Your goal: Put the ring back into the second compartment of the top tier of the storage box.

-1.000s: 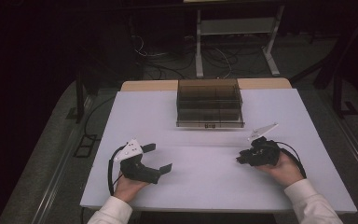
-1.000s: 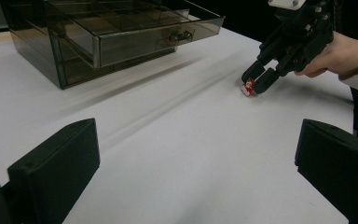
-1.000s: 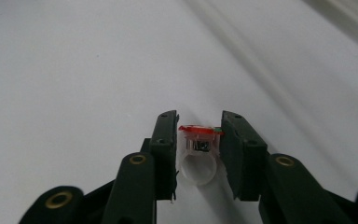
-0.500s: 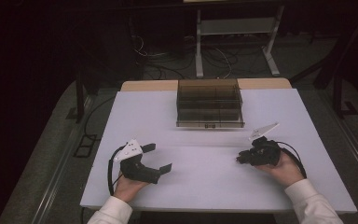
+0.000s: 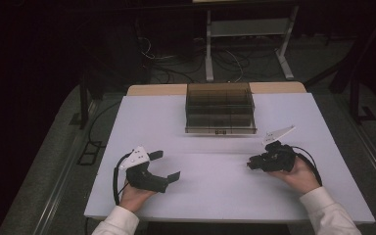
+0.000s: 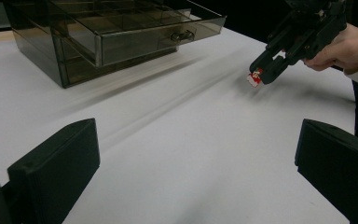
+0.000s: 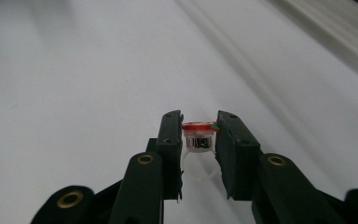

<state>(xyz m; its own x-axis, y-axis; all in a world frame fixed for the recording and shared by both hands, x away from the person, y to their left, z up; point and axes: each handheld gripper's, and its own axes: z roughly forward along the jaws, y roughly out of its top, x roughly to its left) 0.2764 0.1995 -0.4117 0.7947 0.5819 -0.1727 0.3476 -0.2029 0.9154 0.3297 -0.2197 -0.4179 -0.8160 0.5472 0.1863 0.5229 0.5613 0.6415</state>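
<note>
My right hand-held gripper [image 7: 199,135] is closed on a small ring [image 7: 198,140]: both pads press its sides, and I can see a red-rimmed top with a shiny piece below it and a pale loop hanging down between the jaws. The jaws have just been closing a little further, with the ring between them. In the left gripper view the same ring [image 6: 254,77] shows as a red and white bit at the jaw tips of my right hand-held gripper [image 6: 263,74], just above the white counter [image 6: 177,140]; whether it touches the surface I cannot tell. From the high view my right hand-held gripper [image 5: 254,165] sits low over the right part of the counter [image 5: 215,196], pointing left, with my right hand [image 5: 301,174] behind it. My left hand-held gripper [image 5: 169,166] is over the left part, well apart from the right one, its jaws wide and with nothing between them; the left gripper view looks out between them across bare counter. A smoky clear drawer box [image 5: 220,107] stands at the far middle of the counter, and its top drawer [image 6: 154,32] is pulled out, the compartments inside too dim to read.
</note>
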